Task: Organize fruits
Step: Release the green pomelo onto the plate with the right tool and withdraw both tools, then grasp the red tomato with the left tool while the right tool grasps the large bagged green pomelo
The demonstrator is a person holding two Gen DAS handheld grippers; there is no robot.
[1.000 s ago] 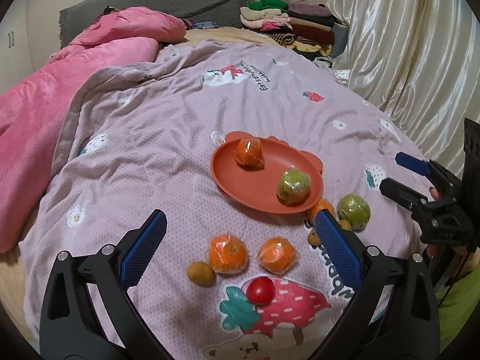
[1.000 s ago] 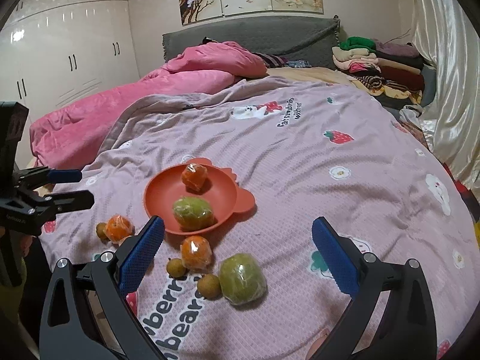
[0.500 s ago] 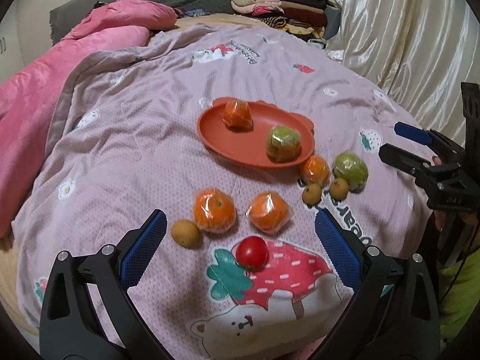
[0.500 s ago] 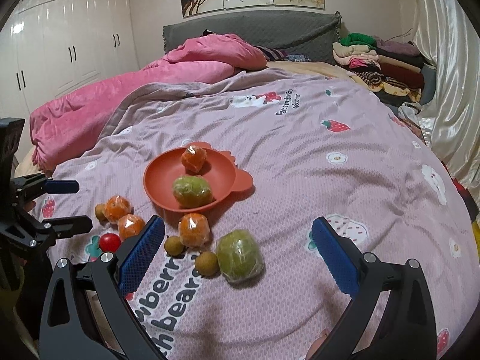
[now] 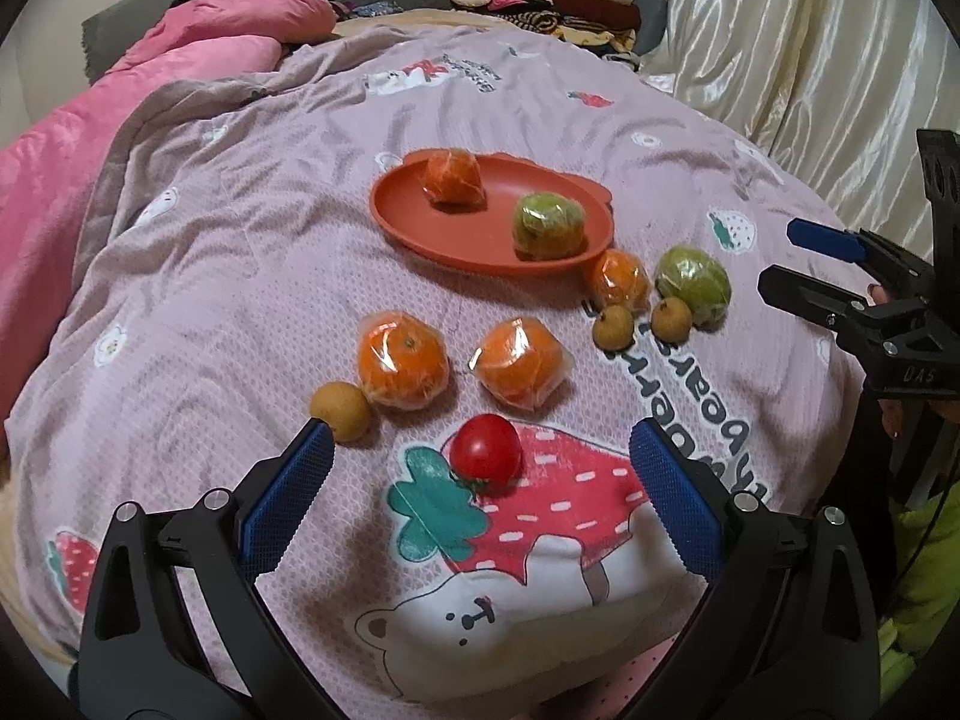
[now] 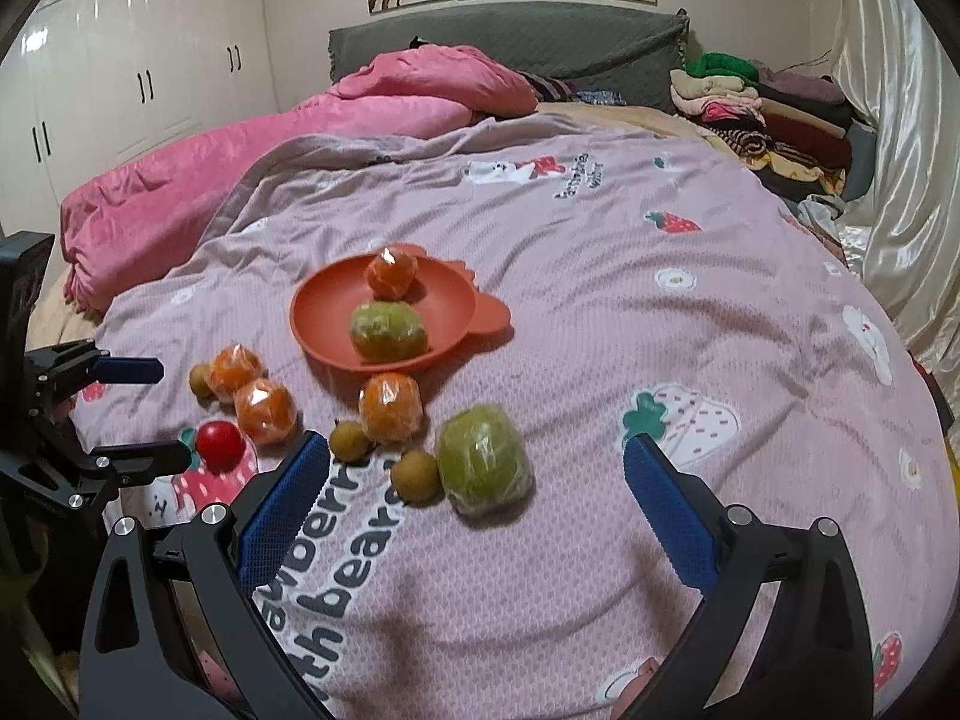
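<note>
Pink bedspread, printed "berr… bear" near the right gripper's left finger. Orange plate beyond the fingers holds a wrapped orange and a green fruit. Left gripper spread wide, empty; red tomato sits between its fingertips. Right gripper likewise released; wrapped green fruit just ahead.
</note>
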